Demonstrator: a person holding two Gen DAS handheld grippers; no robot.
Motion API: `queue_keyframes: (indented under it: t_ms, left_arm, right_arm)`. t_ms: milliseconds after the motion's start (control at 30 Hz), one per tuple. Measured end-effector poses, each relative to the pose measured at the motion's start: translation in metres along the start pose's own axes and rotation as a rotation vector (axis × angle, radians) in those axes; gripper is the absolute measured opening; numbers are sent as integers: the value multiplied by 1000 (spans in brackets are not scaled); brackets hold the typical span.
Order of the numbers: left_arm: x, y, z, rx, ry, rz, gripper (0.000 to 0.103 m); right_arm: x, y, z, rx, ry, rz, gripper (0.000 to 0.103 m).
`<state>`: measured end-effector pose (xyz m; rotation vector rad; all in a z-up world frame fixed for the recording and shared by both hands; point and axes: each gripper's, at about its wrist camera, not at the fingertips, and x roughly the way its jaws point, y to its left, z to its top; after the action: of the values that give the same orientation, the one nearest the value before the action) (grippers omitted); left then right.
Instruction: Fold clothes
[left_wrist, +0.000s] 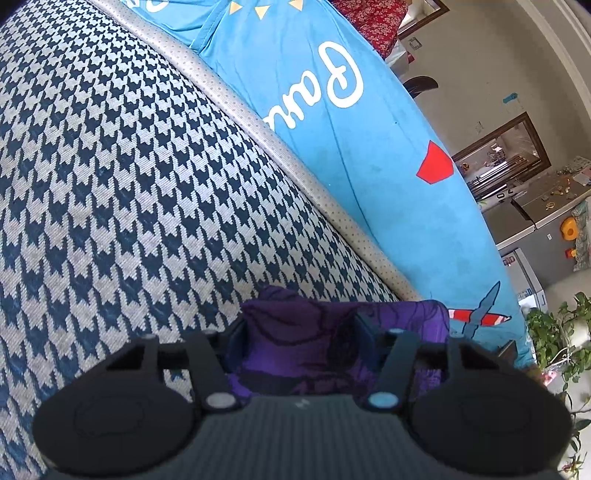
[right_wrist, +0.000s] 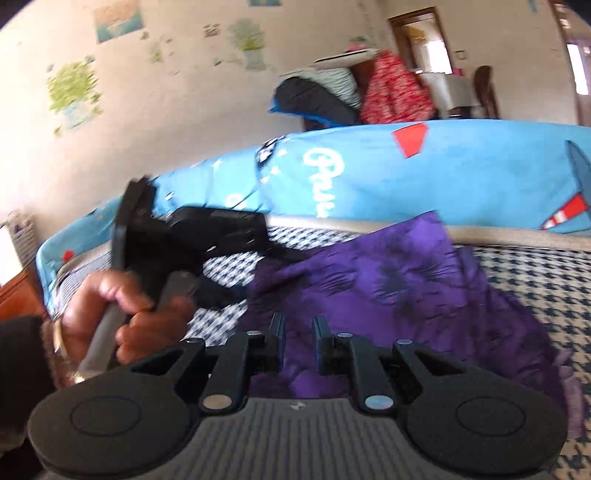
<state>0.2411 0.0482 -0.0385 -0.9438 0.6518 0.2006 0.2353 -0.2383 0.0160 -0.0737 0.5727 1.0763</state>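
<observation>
While the purple garment lies spread over the houndstooth cover of the bed, both grippers sit close to it. Seen from the right wrist, the cloth, purple with dark flower marks, fills the middle of the view and runs from about 6 o'clock up toward 1 o'clock, where its far corner reaches the grey piped edge of the cover. Beyond that edge, at 12 to 3 o'clock, lies a blue sheet with white lettering and a red patch.

The right gripper hovers just over the near part of the garment, its jaws narrow with a small gap between them and nothing visibly pinched there. At 9 o'clock in the same view a hand grips the handle of the left gripper, which is blurred and points across the checked cover toward the cloth.

From the left wrist, the left gripper has its jaws set wide, and a bunched fold of purple fabric sits between the fingers; whether they press on it I cannot tell. The houndstooth cover fills 9 to 12 o'clock, the piped edge crosses diagonally, and the blue sheet lies at 1 to 3 o'clock. A potted plant stands at 4 o'clock.
</observation>
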Motion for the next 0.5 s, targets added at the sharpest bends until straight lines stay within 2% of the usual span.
queue_keyframes:
  t_ms: [100,233,500]
  left_arm:
    - [3,-3,1,23,-7,7,48]
    - [9,-1,5,21,-19,11,42]
    - [26,9,23,-22,-36,1,28]
  right_arm:
    - [17,28,-13,-104,72,91,14]
    - [39,48,-34,-177,180,94,14]
    - [43,38,-45,-125,222,123,15]
